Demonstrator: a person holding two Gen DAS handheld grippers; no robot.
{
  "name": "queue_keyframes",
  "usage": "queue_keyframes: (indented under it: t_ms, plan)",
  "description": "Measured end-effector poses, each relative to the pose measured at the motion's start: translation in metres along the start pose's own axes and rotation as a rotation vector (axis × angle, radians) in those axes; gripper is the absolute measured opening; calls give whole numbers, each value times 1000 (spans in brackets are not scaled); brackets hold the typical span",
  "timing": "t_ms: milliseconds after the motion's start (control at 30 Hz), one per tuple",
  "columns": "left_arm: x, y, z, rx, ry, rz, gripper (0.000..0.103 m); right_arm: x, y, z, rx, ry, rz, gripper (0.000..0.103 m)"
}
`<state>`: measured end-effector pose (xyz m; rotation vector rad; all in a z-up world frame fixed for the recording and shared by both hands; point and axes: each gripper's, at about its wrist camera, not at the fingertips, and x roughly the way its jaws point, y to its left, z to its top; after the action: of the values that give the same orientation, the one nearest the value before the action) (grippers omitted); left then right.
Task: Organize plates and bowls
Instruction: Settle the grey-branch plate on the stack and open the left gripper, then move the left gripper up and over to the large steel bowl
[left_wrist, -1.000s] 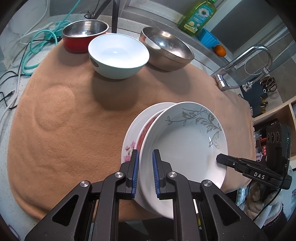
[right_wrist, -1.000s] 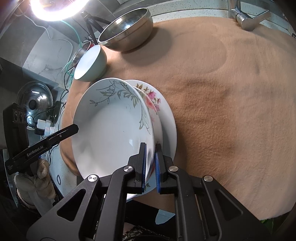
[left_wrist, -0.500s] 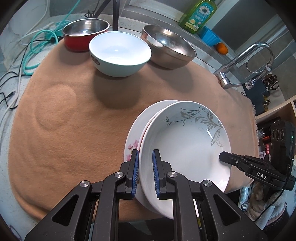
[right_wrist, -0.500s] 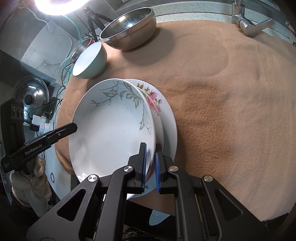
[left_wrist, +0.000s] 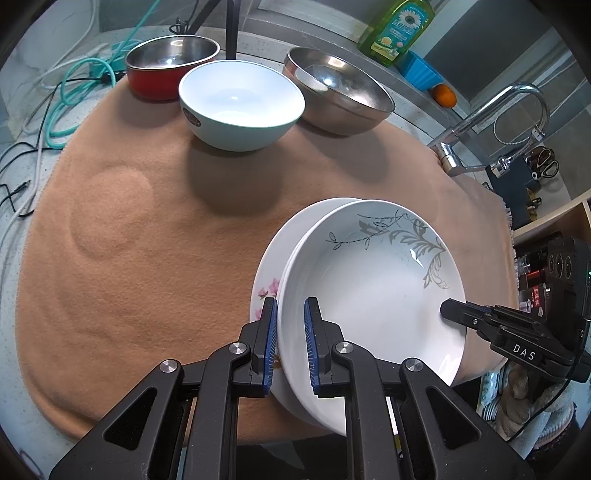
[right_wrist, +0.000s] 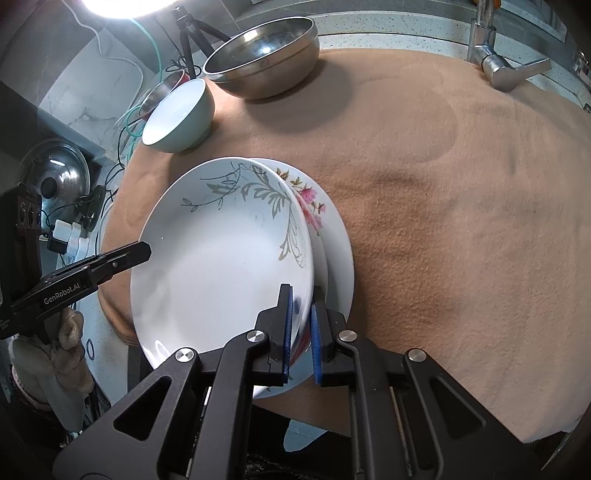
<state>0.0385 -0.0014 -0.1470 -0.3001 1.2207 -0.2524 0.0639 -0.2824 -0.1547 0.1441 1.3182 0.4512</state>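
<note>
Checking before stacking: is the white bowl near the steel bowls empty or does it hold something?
Empty. The left wrist view looks straight into the white bowl and shows only its bare, glossy inside.

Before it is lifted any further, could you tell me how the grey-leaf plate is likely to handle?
The grey-leaf plate looks glazed and glossy, so it may slip between the pads. It is probably rigid and breakable. The left tool and right tool each pinch only its rim on opposite sides, so it could tilt onto the pink-flower plate beneath.

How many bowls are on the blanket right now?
3, along the far edge: the red bowl at the left, the pale green bowl in the middle, the steel bowl at the right. None seems hidden.
</note>
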Motion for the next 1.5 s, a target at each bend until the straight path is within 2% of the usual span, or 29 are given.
queue_keyframes:
  t_ms: [367, 867, 967, 1133, 1500]
  plan:
    - [0, 1, -2, -3, -1, -2, 13, 0, 2, -1, -12, 1, -9, 11]
    - [-4, 7, -1, -9, 3, -23, 13, -1, -5, -2, 29, -1, 28, 11]
    - [-10, 10, 3, -14, -14, -31, 13, -6, -9, -1, 41, -20, 25, 23]
    - [-9, 7, 8, 1, -30, -31, 13, -15, -8, 5, 43, -53, 39, 26]
    - [-13, 1, 27, 15, -51, -44, 13, -12, -7, 8, 25, -43, 40, 24]
